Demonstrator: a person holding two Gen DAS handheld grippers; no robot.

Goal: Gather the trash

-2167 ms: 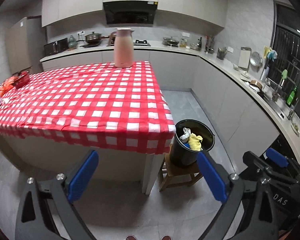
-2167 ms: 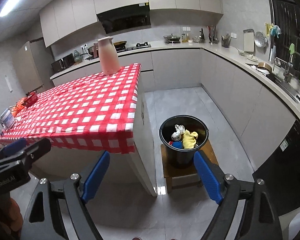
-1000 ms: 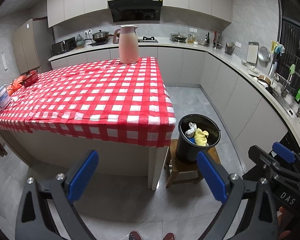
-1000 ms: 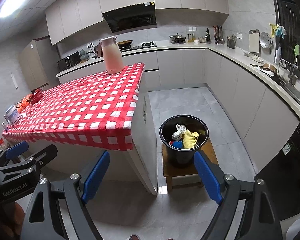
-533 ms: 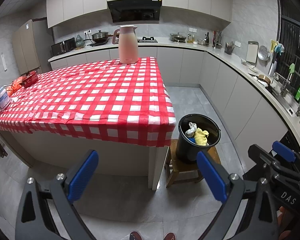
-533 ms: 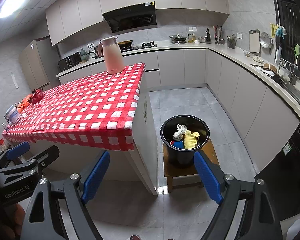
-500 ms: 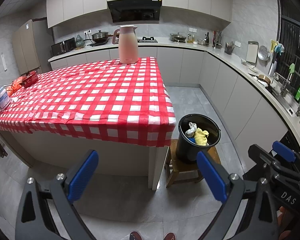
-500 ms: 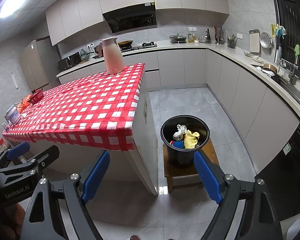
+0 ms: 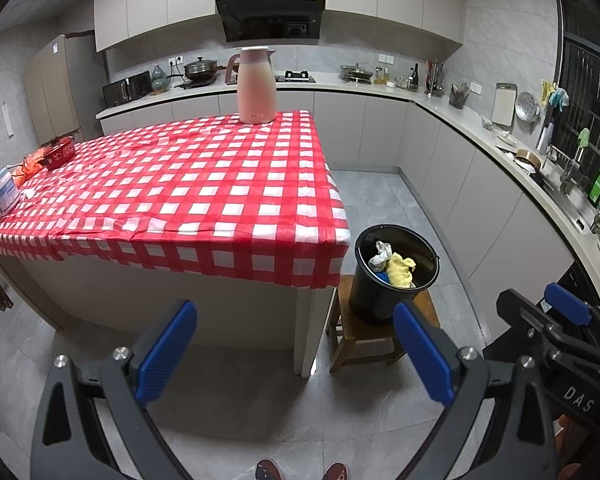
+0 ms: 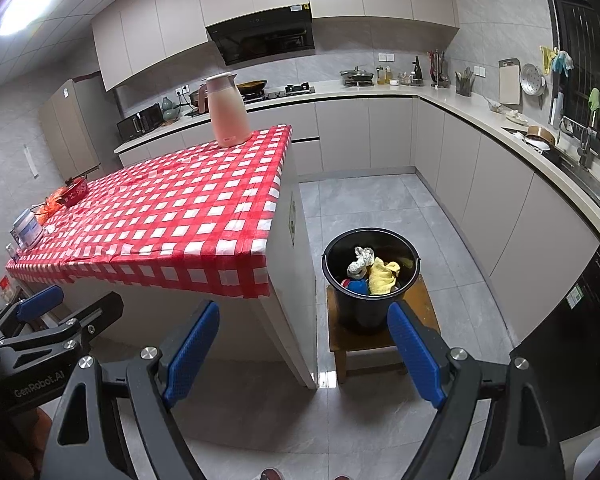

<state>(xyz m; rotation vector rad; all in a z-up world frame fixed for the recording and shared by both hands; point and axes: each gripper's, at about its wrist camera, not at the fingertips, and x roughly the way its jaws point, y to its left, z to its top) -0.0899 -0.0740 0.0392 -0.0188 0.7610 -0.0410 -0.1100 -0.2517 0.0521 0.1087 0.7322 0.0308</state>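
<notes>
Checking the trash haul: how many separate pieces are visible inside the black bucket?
3: a crumpled white wad, a yellow cloth beside it, and a blue piece beneath. More may be hidden under them.

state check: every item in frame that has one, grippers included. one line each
left gripper: open, empty
right gripper: open, empty
black bucket: upright on wooden stool, uncovered, holds trash
crumpled white paper: in the bucket
yellow cloth: in the bucket
blue item: in the bucket, partly hidden
pink thermos jug: upright, lid on, at the table's far edge
checked tablecloth: spread flat, overhanging the near edge
</notes>
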